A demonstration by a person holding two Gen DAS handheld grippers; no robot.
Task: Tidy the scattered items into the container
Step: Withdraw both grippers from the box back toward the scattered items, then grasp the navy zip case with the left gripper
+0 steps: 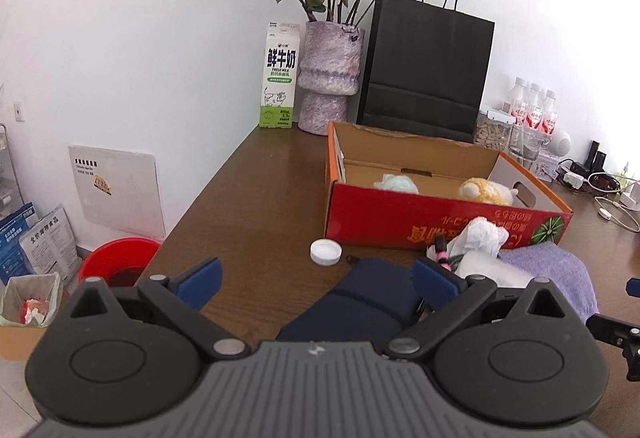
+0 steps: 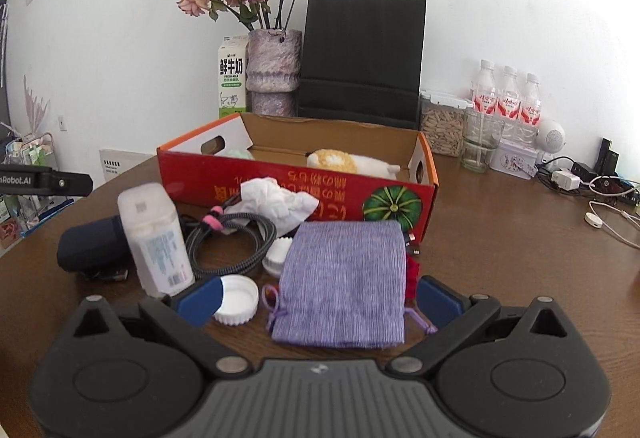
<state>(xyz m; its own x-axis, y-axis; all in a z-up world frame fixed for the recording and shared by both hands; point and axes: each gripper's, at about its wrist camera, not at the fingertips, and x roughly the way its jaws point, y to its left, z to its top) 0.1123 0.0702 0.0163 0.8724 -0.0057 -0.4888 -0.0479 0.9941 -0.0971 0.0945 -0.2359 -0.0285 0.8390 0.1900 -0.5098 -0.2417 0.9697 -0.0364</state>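
Spreading wide, the right gripper (image 2: 318,300) is hanging over the purple pouch (image 2: 344,282) near the tabletop's front edge, before the box (image 2: 296,198). The left gripper (image 1: 318,280), also apart, is straddling the navy case (image 1: 360,298). Both are looking soft and light; pinching the pouch's side edges seems best. Room above the box is staying open.

Table (image 2: 500,258): dark wood, slight sheen. Box (image 2: 296,194): corrugated cardboard, glossy red print outside, raw brown inside. Pouch (image 2: 344,278): purple woven cloth, matt. Cap (image 2: 236,300): smooth white plastic. Cable (image 2: 232,242): braided fabric sheath. Bag (image 2: 360,54): matt black paper.
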